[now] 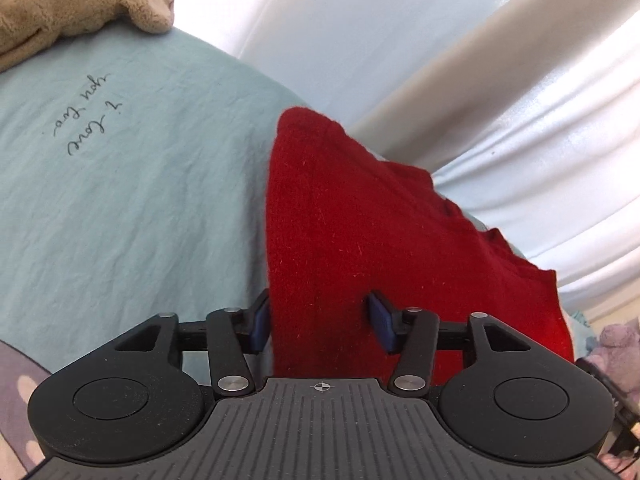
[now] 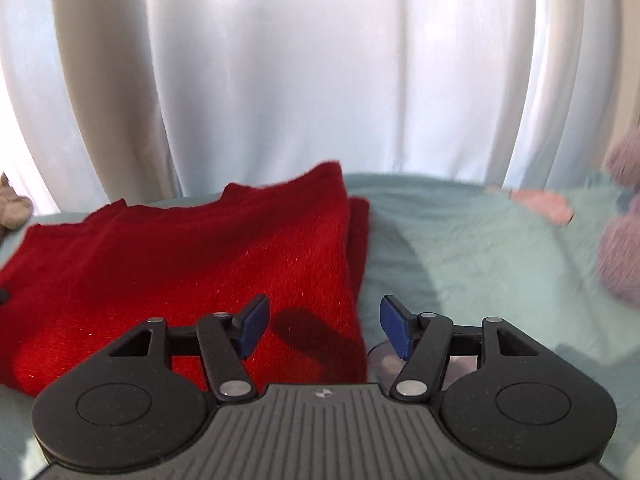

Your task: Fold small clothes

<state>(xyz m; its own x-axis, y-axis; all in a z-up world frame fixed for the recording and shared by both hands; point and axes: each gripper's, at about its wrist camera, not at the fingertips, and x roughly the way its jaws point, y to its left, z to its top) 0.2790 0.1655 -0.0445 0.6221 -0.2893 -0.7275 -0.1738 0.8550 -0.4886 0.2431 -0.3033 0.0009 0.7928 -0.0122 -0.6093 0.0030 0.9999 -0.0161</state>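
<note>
A red fuzzy knit garment (image 1: 380,232) lies folded on a pale teal bedsheet (image 1: 120,208). In the left wrist view my left gripper (image 1: 320,322) is open, its blue pads either side of the garment's near left edge, low over it. In the right wrist view the same garment (image 2: 192,264) lies at left with its folded right edge showing two layers. My right gripper (image 2: 324,326) is open over the garment's near right corner; its left pad (image 2: 254,324) is above the red cloth and its right pad (image 2: 394,328) above the sheet.
A beige plush toy (image 1: 72,4) lies at the far left of the bed. A purple plush (image 2: 624,224) and a pink item (image 2: 544,204) sit at the right. White curtains (image 2: 320,72) hang behind the bed. Handwritten text (image 1: 90,116) is printed on the sheet.
</note>
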